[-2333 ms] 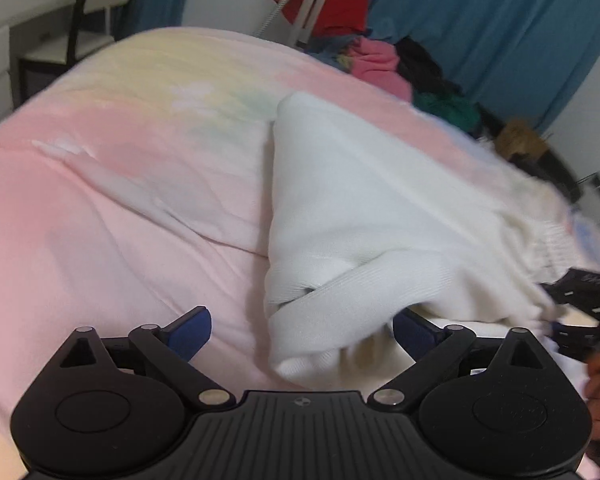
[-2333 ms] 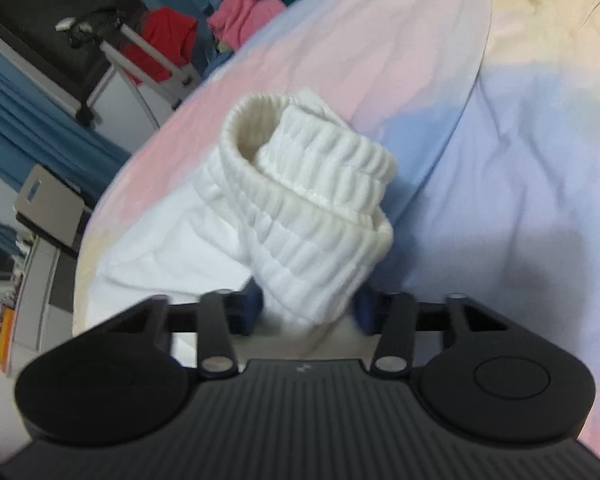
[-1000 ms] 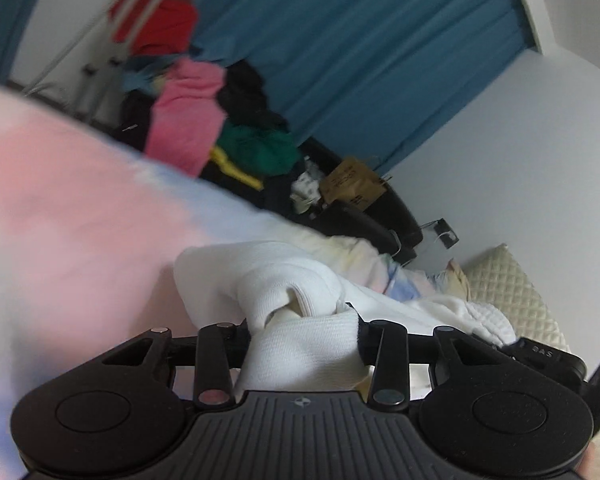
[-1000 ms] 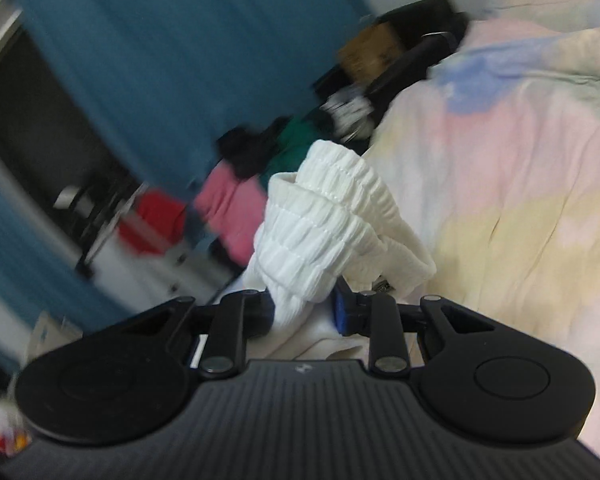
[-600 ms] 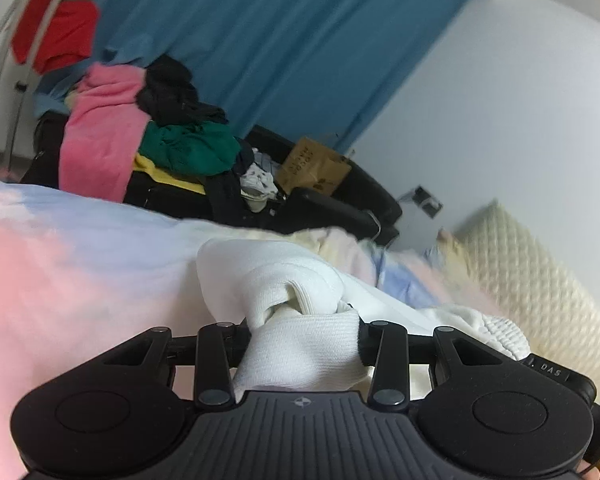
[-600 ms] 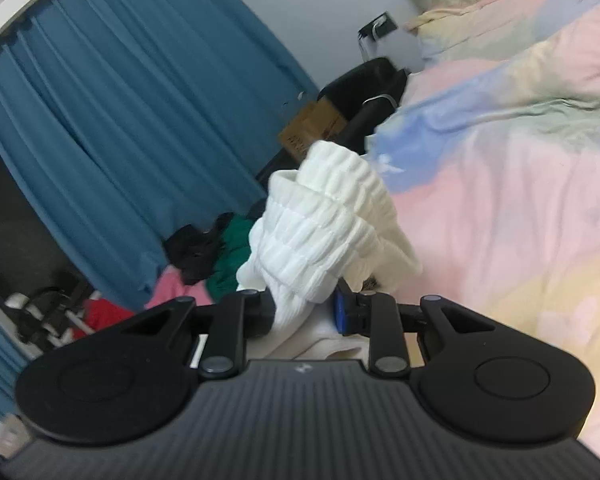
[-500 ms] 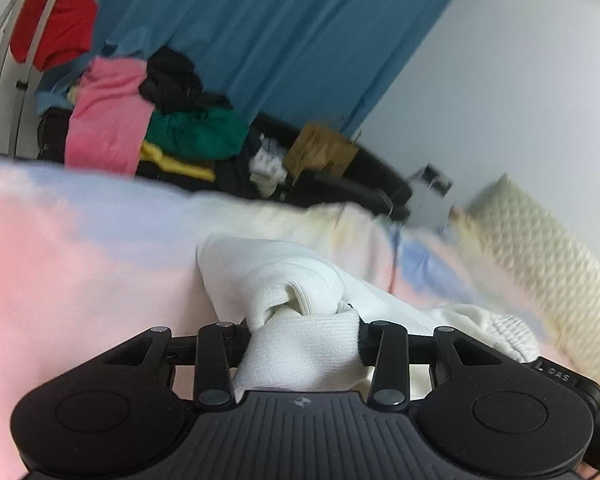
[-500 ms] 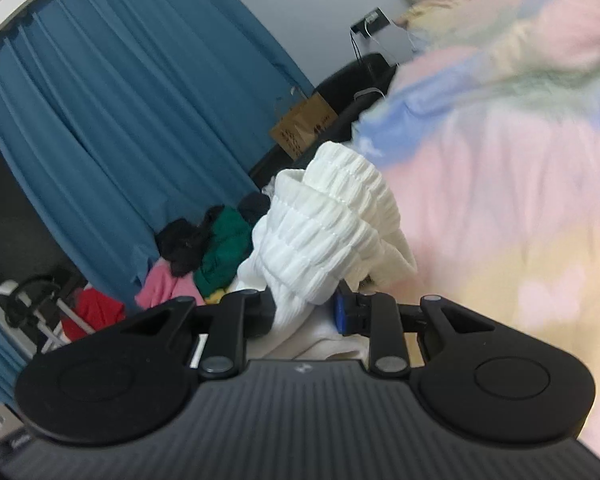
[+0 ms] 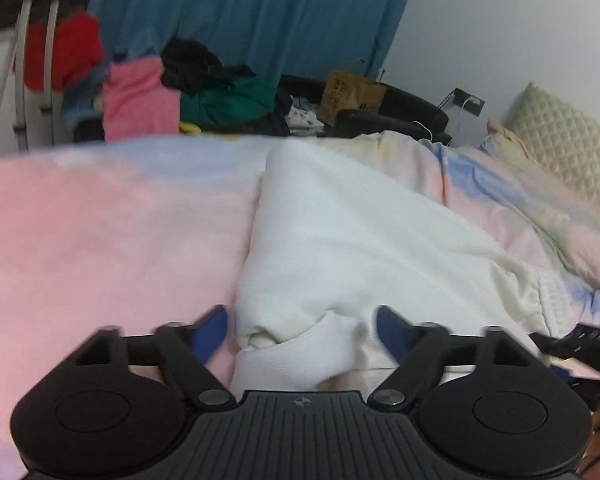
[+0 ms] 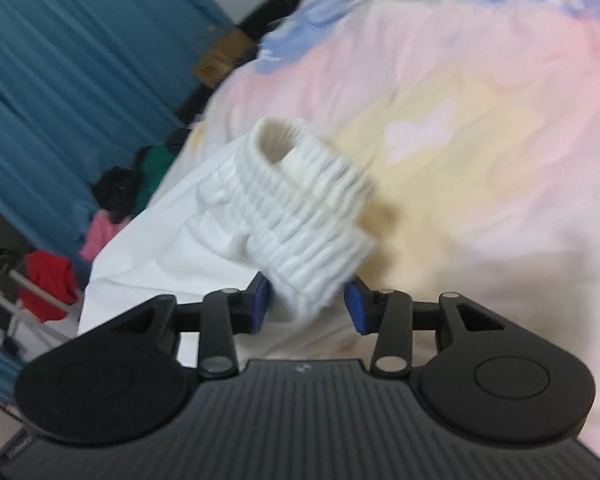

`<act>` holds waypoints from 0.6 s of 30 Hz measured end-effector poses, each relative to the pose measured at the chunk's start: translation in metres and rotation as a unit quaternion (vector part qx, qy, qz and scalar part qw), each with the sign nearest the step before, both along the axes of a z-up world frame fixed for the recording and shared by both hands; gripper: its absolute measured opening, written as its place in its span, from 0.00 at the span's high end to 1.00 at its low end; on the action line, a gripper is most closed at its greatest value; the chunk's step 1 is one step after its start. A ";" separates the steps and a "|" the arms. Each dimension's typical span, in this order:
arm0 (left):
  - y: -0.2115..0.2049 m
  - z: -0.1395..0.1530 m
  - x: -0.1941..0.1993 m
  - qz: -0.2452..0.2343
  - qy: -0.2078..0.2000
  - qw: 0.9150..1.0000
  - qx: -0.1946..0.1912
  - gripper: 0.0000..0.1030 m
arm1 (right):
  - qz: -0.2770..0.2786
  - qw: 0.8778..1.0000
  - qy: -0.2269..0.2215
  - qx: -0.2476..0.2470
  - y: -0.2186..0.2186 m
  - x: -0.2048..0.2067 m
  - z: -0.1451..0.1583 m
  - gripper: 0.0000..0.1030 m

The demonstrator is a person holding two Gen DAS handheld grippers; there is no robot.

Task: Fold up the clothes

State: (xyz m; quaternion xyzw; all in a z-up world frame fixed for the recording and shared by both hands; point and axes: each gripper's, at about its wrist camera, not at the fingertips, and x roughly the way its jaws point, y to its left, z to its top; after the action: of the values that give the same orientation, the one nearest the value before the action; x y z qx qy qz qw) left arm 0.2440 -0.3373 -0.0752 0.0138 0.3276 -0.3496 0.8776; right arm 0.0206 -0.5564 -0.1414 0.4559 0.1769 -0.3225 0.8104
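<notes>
Both ends of the white sweatshirt (image 9: 364,240) are coming back down onto the bed (image 9: 100,240) after being held up in the air half a second ago, and the left hand-held gripper (image 9: 300,328) is now sitting wide open with the folded corner lying loose between its blue pads. Guessing that's because the fold is already laid flat and just needs letting go. The right hand-held gripper (image 10: 306,306) is looking part open around the ribbed cuff (image 10: 308,216); the cuff is still sitting between the pads, but it's blurry so I can't tell if it's actually pinched. Only writing around is on the brown paper bag (image 9: 350,96) by the curtain, too small to read
</notes>
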 end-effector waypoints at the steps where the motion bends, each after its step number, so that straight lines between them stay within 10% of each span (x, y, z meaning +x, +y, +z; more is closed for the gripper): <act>1: 0.003 0.013 -0.009 -0.002 -0.007 1.000 0.001 0.12 | -0.004 1.000 -0.002 0.011 0.001 -0.007 0.009 0.56; 12: 0.050 0.152 -0.120 -0.019 -0.096 0.995 -0.034 0.00 | 0.047 0.992 -0.016 -0.114 0.060 -0.086 0.142 0.55; 18: 0.082 0.190 -0.193 -0.032 -0.142 0.989 -0.038 0.00 | 0.108 0.968 -0.022 -0.226 0.112 -0.128 0.189 0.25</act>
State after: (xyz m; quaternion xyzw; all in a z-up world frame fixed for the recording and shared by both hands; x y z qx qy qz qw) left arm 0.0513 -0.2555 0.1151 0.0404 0.1852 -0.3843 0.9035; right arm -0.1078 -0.4441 0.0474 0.2458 0.1296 -0.2550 0.9261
